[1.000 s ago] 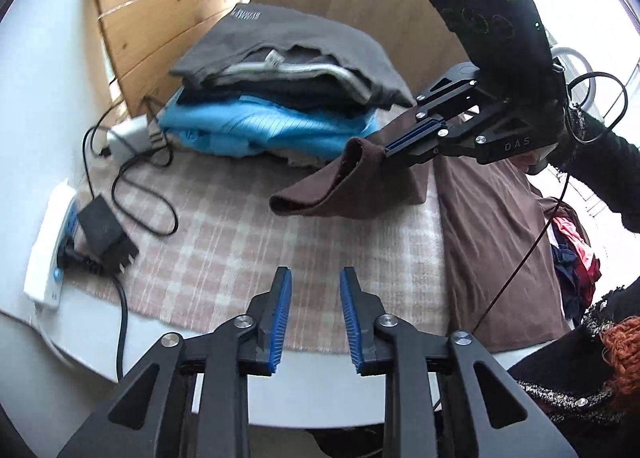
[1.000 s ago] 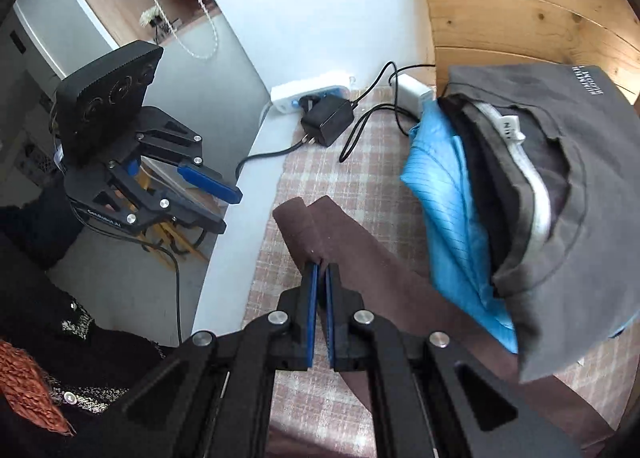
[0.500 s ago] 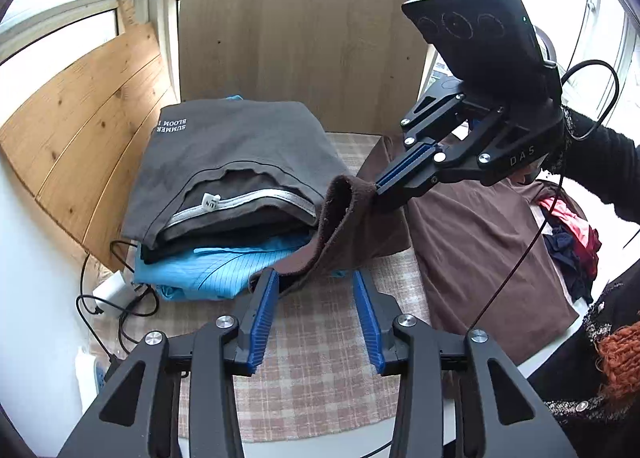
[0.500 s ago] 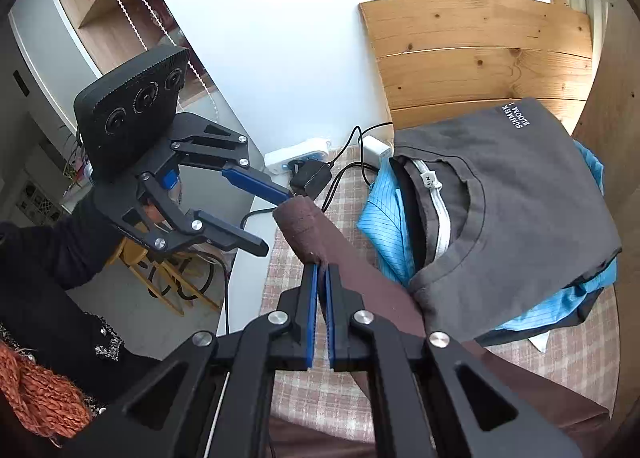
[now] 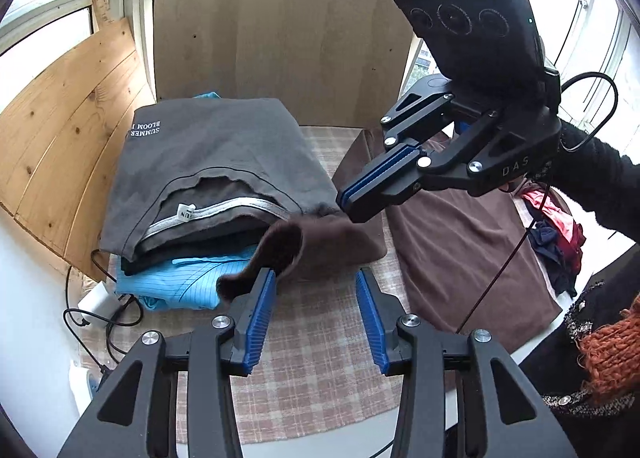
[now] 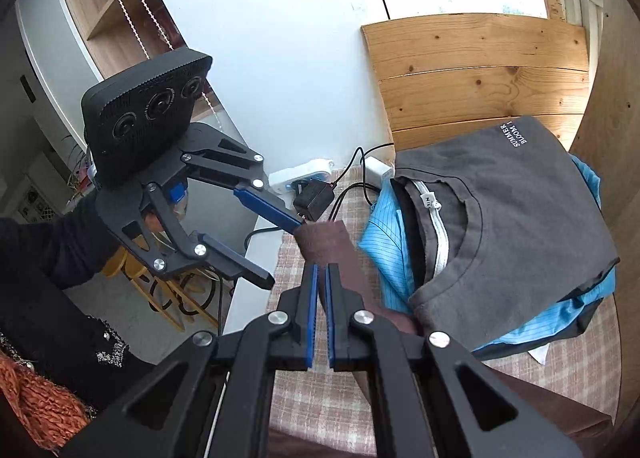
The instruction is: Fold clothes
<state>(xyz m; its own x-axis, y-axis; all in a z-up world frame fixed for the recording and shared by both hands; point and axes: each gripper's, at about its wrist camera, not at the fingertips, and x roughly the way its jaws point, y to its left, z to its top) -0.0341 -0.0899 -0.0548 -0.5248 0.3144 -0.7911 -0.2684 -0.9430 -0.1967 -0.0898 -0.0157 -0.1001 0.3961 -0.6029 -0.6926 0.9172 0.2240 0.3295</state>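
Pinching the brown garment (image 6: 340, 246) edge, right hand-held gripper (image 6: 320, 282) beside folded stack (image 6: 500, 218).

White power strip (image 6: 301, 175), black adapter (image 6: 313, 196) plugged in; wooden panel (image 6: 480, 70) behind.

- The left gripper (image 5: 316, 314) hangs with its jaws wide apart over the checked cloth (image 5: 320, 342); a corner of the brown garment (image 5: 460, 242) droops against its left blue pad
- The right gripper (image 5: 352, 200) pinches the lifted brown fold, jaws pressed together
- A folded stack topped by the grey shirt (image 5: 212, 154), blue shirt (image 5: 184, 278) beneath, sits at the cloth's far left corner
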